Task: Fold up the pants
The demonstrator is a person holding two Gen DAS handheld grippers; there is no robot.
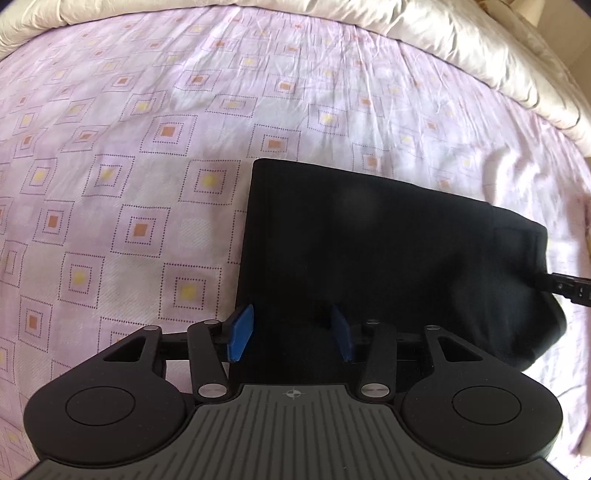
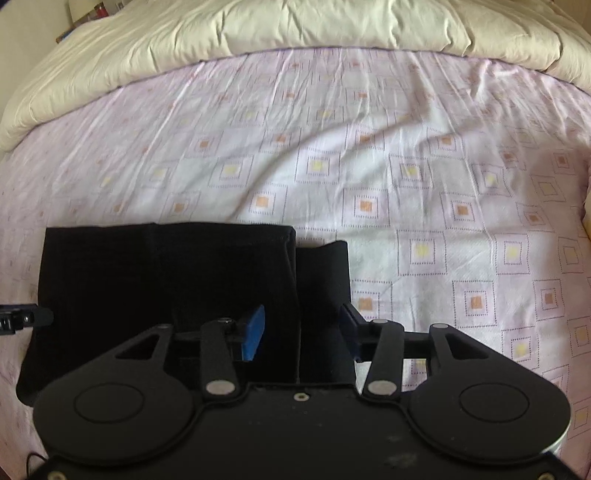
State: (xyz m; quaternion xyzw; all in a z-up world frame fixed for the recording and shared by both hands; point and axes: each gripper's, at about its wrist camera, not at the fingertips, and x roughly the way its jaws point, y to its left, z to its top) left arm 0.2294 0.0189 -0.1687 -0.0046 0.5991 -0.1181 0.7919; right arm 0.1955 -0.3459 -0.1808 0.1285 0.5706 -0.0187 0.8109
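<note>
Black pants [image 1: 369, 258] are shown lying on a lilac bedsheet [image 1: 110, 184] printed with dotted squares, near the front edge of the bed; a cream duvet [image 2: 295, 33] is bunched along the far side. The garment is seen as a compact, roughly rectangular stack with straight edges. In the right wrist view an upper layer [image 2: 166, 280] is seen ending short of a lower layer [image 2: 323, 295], which protrudes at the right end as a narrow strip. The folding is therefore judged to be largely complete; a final fold, or merely an alignment of the offset layers, may remain.

The left gripper [image 1: 291, 334] is held with its blue pads [image 1: 242, 332] set well apart, over the near left part of the stack; nothing is gripped between them, and contact with the cloth cannot be determined. The right gripper [image 2: 303, 332] is likewise spread wide, its jaws straddling the step between the two layers, with no cloth clamped. Each gripper's fingertip is visible at the margin of the other's view, near opposite ends of the stack.
</note>
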